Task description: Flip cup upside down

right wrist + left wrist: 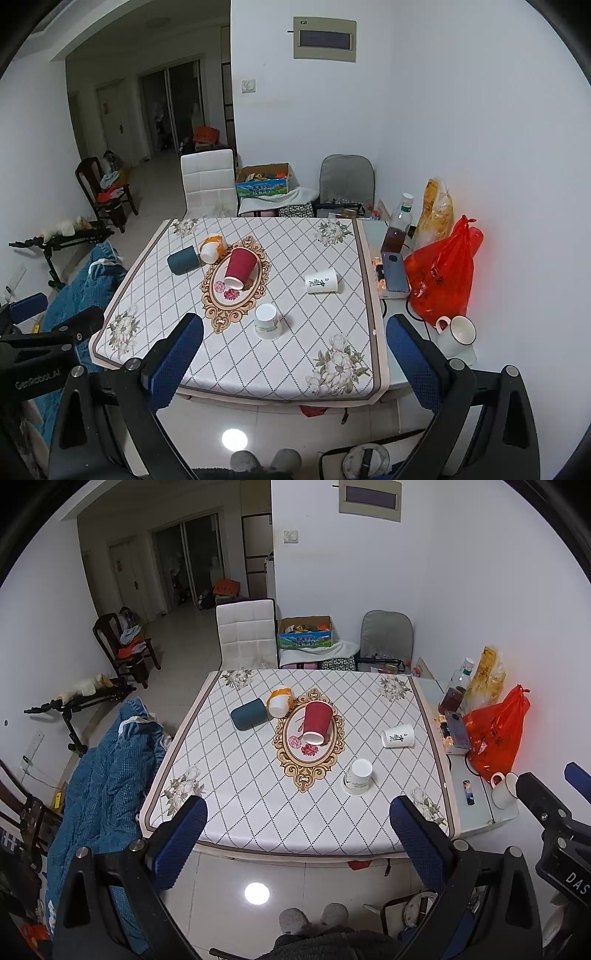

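Several cups sit on the patterned table (258, 805) (295, 376). A red cup (316, 720) (238, 268) lies on its side on the centre medallion. A dark blue cup (249, 713) (183, 260) and an orange-and-white cup (279, 700) (212, 247) lie on their sides at the far left. A white cup with black lettering (398, 735) (322, 281) lies on its side at the right. A white cup (358, 776) (267, 321) stands upside down near the front. My left gripper (299, 834) and right gripper (295, 354) are both open and empty, held back from the table's near edge.
A side ledge at the right holds a red plastic bag (443, 280), a white mug (456, 334), a phone (395, 273), a bottle (399, 225) and a bread bag. A blue quilt (103, 775) lies left of the table. Chairs and a cardboard box stand behind it.
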Demonstrator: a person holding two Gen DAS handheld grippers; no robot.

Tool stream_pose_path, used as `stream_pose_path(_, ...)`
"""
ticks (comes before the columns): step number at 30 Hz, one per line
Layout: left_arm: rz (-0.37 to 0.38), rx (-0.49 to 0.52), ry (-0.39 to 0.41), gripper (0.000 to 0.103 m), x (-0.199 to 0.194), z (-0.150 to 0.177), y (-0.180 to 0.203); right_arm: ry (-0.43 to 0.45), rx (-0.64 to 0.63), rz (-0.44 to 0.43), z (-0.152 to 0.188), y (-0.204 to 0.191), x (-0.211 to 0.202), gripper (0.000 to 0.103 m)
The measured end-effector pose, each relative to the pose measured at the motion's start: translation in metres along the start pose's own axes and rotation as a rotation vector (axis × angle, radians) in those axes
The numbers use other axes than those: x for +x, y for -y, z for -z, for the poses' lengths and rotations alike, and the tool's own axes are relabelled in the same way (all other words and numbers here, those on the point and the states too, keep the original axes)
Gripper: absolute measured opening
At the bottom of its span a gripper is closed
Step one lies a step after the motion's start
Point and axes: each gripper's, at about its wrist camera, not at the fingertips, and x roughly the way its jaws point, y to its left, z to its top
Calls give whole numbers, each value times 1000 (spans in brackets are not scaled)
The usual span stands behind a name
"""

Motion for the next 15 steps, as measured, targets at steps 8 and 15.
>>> stream_pose_path(8,2,3,4,101,-3,-2,1,-6,2,-5,1,-1,2,101)
stream_pose_path(15,8,11,-1,101,-6,-4,0,-10,5,-10,3,-2,3,101)
